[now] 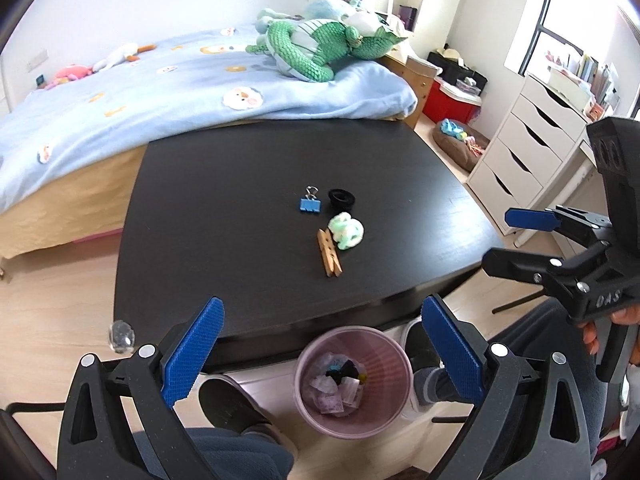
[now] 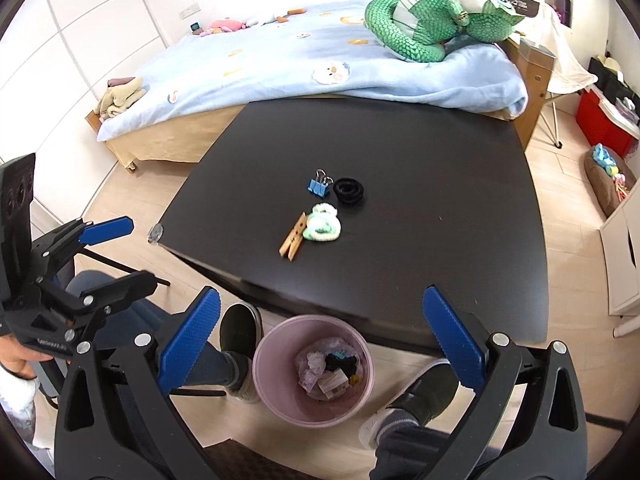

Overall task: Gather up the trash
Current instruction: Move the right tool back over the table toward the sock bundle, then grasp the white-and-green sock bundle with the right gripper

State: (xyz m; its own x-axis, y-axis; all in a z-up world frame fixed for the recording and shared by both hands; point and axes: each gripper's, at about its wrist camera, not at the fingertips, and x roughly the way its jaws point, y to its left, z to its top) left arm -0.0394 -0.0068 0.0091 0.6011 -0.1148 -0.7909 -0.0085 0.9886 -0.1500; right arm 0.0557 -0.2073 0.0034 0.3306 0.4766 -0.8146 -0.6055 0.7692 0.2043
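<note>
Grippers both spread wide, empty: left gripper [image 1: 322, 354], right gripper [image 2: 320, 344] hover above pink bin [image 2: 272, 344], likely post-drop. Remaining items — clothespin [image 1: 329, 252], binder clip [image 1: 310, 204], scrunchies — sit mid-table [image 1: 200, 200].

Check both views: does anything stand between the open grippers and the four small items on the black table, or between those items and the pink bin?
Nothing visible does. The clothespin, green scrunchie, binder clip and black scrunchie lie on bare table. The pink bin stands open on the floor below the near edge.
</note>
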